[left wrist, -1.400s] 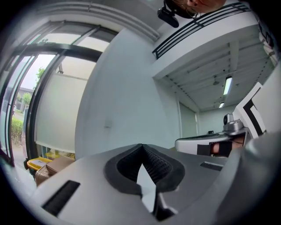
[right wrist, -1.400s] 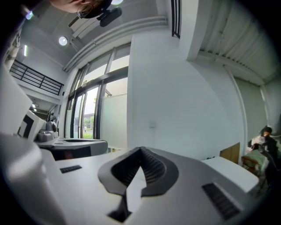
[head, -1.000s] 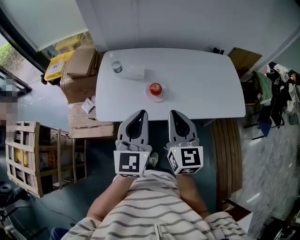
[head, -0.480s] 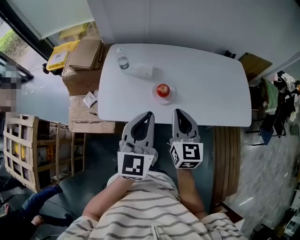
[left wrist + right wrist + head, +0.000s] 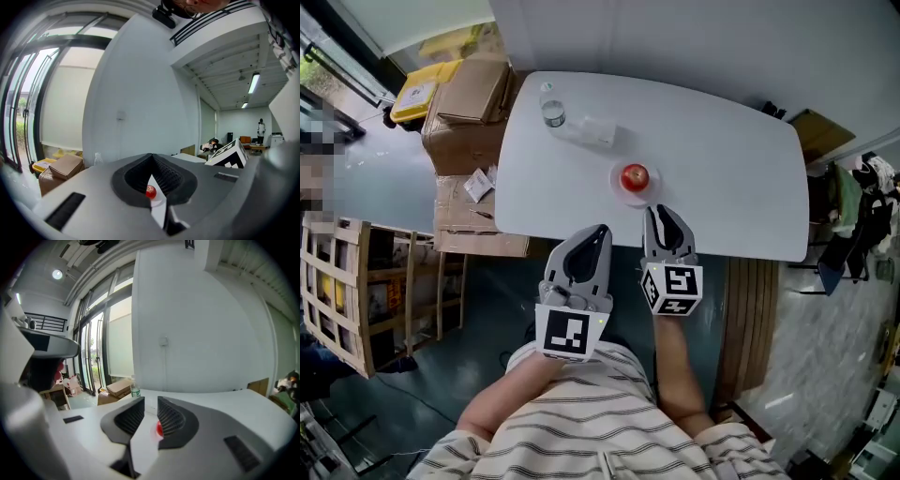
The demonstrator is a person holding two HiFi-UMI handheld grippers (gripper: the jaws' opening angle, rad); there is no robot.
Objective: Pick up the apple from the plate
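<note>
Right gripper (image 5: 662, 210) nearer apple (image 5: 635, 175), newly ajar

Glossy apple (image 5: 635, 175); smooth matt table (image 5: 722, 159); rough cardboard boxes (image 5: 473, 91).

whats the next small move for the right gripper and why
Probably open the right gripper wider while easing forward. Its jaws have just been opening but stand only slightly apart, nothing between them, too narrow for the apple on the plate just ahead of its tips.
</note>
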